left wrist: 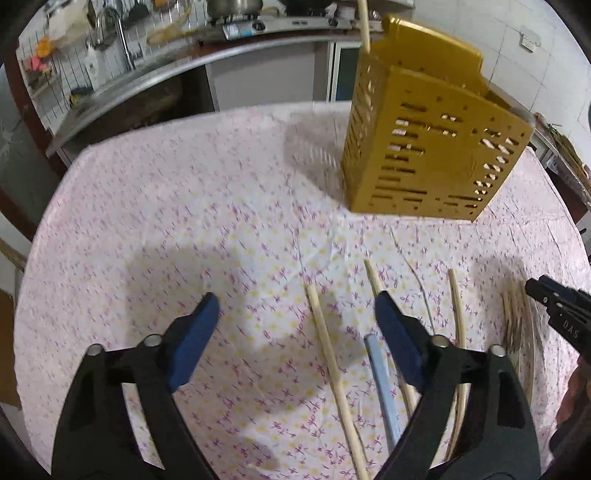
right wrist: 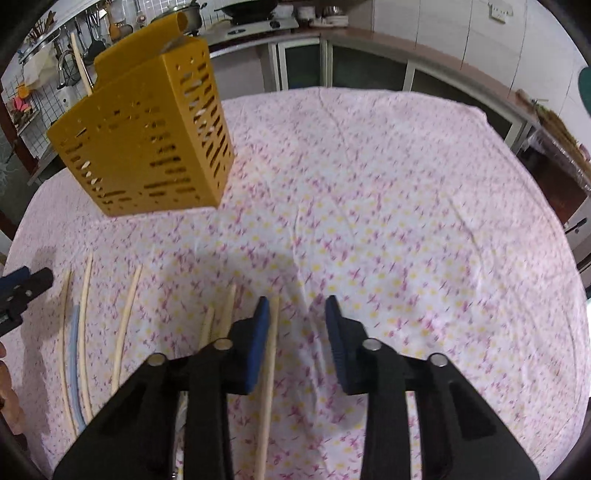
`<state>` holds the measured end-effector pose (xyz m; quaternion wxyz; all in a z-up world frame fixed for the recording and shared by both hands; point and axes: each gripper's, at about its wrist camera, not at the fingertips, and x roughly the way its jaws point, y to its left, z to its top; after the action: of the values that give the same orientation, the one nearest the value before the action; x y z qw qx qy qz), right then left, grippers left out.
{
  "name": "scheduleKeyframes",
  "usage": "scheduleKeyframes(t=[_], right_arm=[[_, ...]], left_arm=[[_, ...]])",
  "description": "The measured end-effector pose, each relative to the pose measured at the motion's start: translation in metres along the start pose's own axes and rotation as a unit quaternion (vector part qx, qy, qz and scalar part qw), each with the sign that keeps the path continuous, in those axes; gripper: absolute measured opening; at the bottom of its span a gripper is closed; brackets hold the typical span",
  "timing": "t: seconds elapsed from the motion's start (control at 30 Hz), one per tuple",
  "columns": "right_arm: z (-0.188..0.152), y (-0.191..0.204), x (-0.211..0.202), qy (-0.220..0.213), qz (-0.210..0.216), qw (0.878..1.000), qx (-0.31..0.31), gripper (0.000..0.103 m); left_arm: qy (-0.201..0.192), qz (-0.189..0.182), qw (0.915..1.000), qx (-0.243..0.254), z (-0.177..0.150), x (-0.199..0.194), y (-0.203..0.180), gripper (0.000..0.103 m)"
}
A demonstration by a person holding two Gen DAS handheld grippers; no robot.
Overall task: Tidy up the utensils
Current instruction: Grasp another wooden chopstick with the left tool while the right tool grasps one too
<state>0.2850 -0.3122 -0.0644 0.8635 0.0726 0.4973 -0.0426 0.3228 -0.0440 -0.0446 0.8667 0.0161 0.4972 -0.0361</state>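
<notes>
A yellow slotted utensil holder stands at the far side of the table, with one wooden chopstick sticking up out of it; it also shows in the right wrist view. Several wooden chopsticks and a pale blue stick lie on the flowered tablecloth. My left gripper is open and empty above them. My right gripper is open, with a chopstick lying between its fingers on the cloth. The right gripper's tip shows in the left wrist view.
The table carries a pink flowered cloth. Behind it runs a kitchen counter with a sink, a stove and cabinets. A wall rack with utensils hangs at the far left.
</notes>
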Motion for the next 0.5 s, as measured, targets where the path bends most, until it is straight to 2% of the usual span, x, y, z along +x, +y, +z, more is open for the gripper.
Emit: scheduleKeyframes(t=[0.17, 0.33, 0.5], right_arm=[[-0.001, 0.003, 0.005, 0.013, 0.001, 1.0, 0.002, 0.024], [0.001, 0.006, 0.003, 0.018, -0.001, 1.0, -0.002, 0.021], [0.003, 0.008, 0.006, 0.03, -0.001, 1.0, -0.008, 0.018]], left_arm=[[0.034, -0.013, 0.9992, -0.018, 0.0, 0.016, 0.003, 0.057], [0.061, -0.008, 0.9979, -0.017, -0.002, 0.03, 0.001, 0.045], [0.068, -0.006, 0.9975, -0.02, 0.007, 0.04, 0.002, 0.042]])
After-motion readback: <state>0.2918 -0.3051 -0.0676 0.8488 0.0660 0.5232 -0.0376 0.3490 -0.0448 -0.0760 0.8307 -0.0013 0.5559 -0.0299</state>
